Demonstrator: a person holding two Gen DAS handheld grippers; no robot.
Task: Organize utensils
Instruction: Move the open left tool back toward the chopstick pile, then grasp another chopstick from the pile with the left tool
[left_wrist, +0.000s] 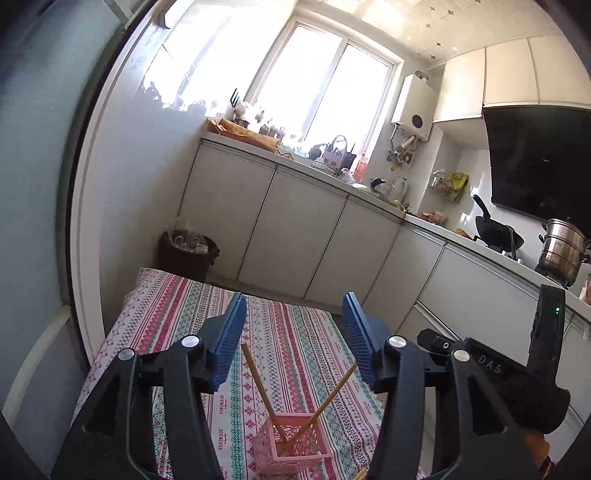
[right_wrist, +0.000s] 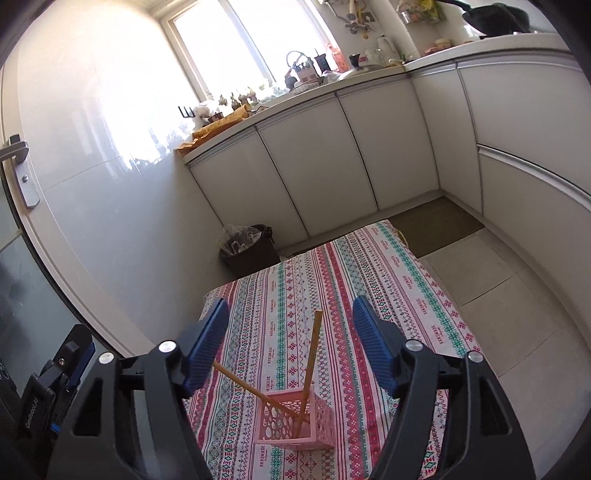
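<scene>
A small pink lattice basket (left_wrist: 291, 443) (right_wrist: 295, 421) stands on the patterned tablecloth (left_wrist: 295, 343) (right_wrist: 332, 280). Two wooden chopsticks lean out of it, crossed: one (left_wrist: 258, 384) (right_wrist: 312, 354) and the other (left_wrist: 332, 391) (right_wrist: 247, 387). My left gripper (left_wrist: 293, 325) hovers above and behind the basket, jaws apart, nothing between the blue pads. My right gripper (right_wrist: 290, 332) is likewise open over the basket; the chopstick tops rise between its fingers without touching the pads (right_wrist: 373, 350). The right gripper's body (left_wrist: 517, 376) shows at the right of the left wrist view.
A dark waste bin (left_wrist: 188, 254) (right_wrist: 251, 247) stands on the floor past the table's far edge. White kitchen cabinets (left_wrist: 295, 229) (right_wrist: 332, 147) run along the back and right. A wok (left_wrist: 498, 232) and steel pot (left_wrist: 561, 251) sit on the counter.
</scene>
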